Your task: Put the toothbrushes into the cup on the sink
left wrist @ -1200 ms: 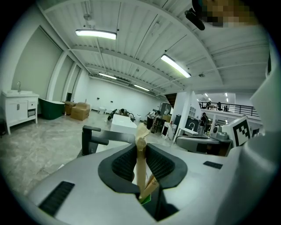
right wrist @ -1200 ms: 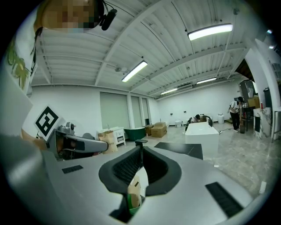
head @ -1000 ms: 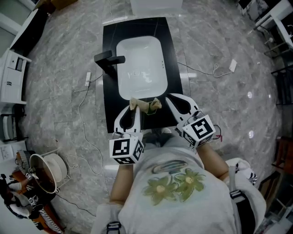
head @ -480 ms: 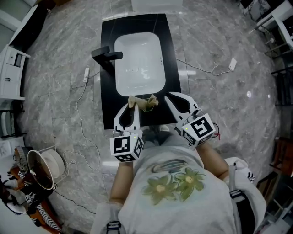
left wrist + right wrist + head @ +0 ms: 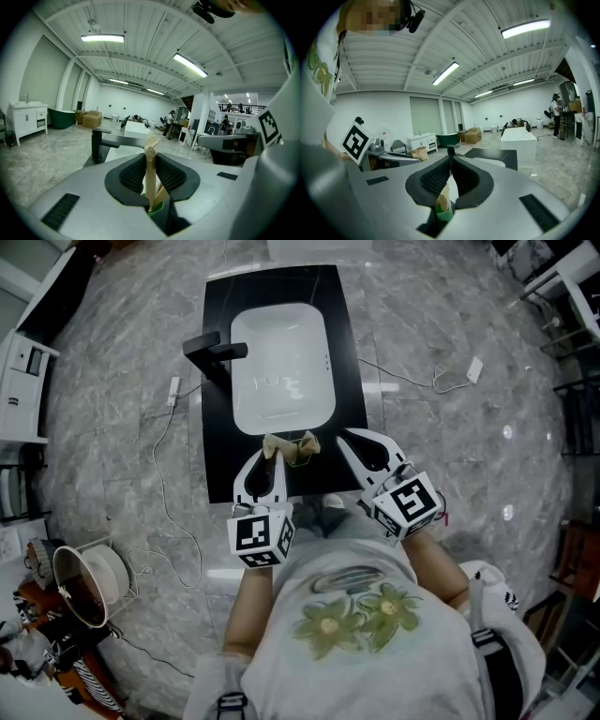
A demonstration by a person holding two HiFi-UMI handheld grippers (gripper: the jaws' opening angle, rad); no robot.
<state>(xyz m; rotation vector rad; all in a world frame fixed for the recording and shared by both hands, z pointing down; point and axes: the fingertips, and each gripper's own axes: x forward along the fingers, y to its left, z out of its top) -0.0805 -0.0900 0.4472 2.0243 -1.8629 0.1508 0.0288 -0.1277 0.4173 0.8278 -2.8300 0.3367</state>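
A tan crumpled paper packet (image 5: 291,443) with a bit of green hangs over the near edge of the black counter (image 5: 353,381), just in front of the white basin (image 5: 281,362). My left gripper (image 5: 273,457) is shut on it. In the left gripper view the tan strip (image 5: 151,161) stands up between the pads of the left gripper (image 5: 150,152). My right gripper (image 5: 344,439) sits beside it to the right, shut, tips (image 5: 450,161) together, with a small tan and green piece (image 5: 443,202) in the hollow behind them. I see no cup.
A black faucet (image 5: 214,352) stands on the counter's left side. Cables (image 5: 169,474) and a white adapter (image 5: 476,371) lie on the marble floor. A white pot (image 5: 89,577) sits at lower left. A white box (image 5: 519,136) stands beyond the counter's far end.
Both grippers and the packet have crept a little forward toward the basin; the whole view has shifted slightly. Neither grip has changed.
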